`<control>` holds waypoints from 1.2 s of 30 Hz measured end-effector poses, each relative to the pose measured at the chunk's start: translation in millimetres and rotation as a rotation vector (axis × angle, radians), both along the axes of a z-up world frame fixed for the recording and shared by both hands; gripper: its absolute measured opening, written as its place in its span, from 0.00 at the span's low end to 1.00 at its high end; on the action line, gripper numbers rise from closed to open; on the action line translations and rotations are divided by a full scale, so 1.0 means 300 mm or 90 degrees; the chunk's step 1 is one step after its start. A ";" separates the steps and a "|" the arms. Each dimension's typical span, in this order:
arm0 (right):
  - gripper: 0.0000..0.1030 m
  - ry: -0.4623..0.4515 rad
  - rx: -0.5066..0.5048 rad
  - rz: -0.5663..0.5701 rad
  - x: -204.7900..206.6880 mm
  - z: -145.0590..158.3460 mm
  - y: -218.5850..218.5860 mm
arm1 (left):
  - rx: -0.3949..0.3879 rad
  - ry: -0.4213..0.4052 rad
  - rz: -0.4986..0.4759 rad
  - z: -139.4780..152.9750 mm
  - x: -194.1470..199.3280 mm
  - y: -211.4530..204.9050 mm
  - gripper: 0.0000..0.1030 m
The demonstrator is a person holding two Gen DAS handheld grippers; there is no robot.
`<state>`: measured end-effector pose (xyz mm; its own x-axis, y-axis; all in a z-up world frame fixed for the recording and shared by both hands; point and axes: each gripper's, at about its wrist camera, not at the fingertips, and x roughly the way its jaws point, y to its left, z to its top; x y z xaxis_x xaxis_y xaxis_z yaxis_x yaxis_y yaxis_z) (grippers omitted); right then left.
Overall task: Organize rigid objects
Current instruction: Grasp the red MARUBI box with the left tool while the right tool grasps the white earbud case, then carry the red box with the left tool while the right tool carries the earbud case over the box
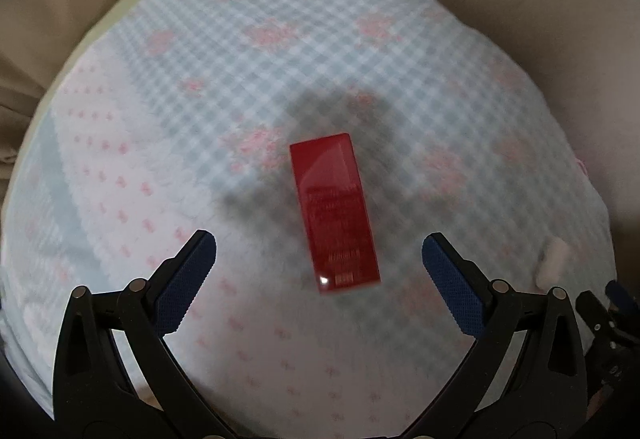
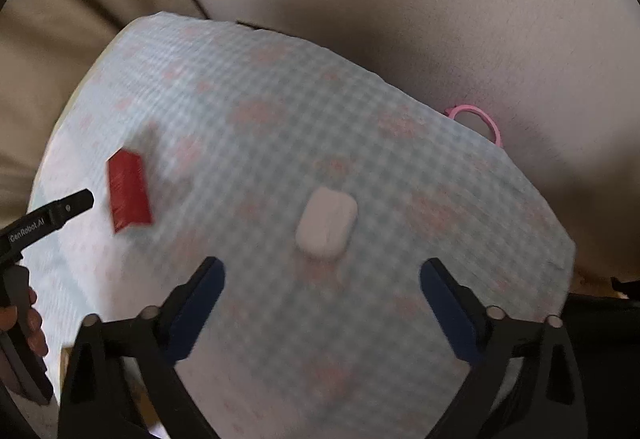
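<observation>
two sets of jaws spread wide, holding nothing: red box (image 1: 334, 213) lies ahead between the left gripper (image 1: 319, 249) tips, white case (image 2: 326, 223) just ahead of the right gripper (image 2: 322, 275).

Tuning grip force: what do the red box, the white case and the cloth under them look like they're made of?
Red box: probably glossy card or film-wrapped carton; sharp highlight at a corner, reflections, printed text. White case: likely smooth hard plastic, rounded edges, soft sheen; blur leaves it open. Cloth: woven-looking checked fabric, matte, with pink motifs. Both claws, left and right, are open.
</observation>
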<state>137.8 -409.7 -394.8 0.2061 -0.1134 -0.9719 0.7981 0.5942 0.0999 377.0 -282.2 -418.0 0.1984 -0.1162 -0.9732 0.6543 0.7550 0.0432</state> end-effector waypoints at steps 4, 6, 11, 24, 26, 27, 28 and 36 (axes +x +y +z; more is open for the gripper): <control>0.76 0.014 -0.002 -0.038 0.049 -0.103 -0.016 | 0.011 0.017 0.011 -0.099 0.042 -0.027 0.89; 0.69 0.023 -0.001 -0.060 0.065 -0.147 -0.028 | 0.018 0.024 0.014 -0.139 0.054 -0.034 0.83; 0.56 0.043 0.011 -0.094 0.077 -0.219 -0.058 | 0.022 0.048 0.025 -0.215 0.068 -0.043 0.73; 0.42 0.045 0.002 -0.090 0.036 -0.244 -0.078 | 0.007 0.030 0.020 -0.208 0.044 -0.069 0.39; 0.42 0.037 0.006 -0.089 0.018 -0.238 -0.082 | 0.002 0.031 0.027 -0.199 0.041 -0.069 0.39; 0.42 0.034 0.007 -0.089 0.007 -0.233 -0.081 | 0.002 0.028 0.029 -0.190 0.038 -0.066 0.39; 0.42 0.031 0.008 -0.089 0.012 -0.225 -0.084 | 0.003 0.023 0.030 -0.178 0.033 -0.061 0.39; 0.42 -0.009 0.006 -0.088 -0.073 -0.126 -0.097 | -0.028 0.009 0.047 -0.055 -0.019 0.008 0.39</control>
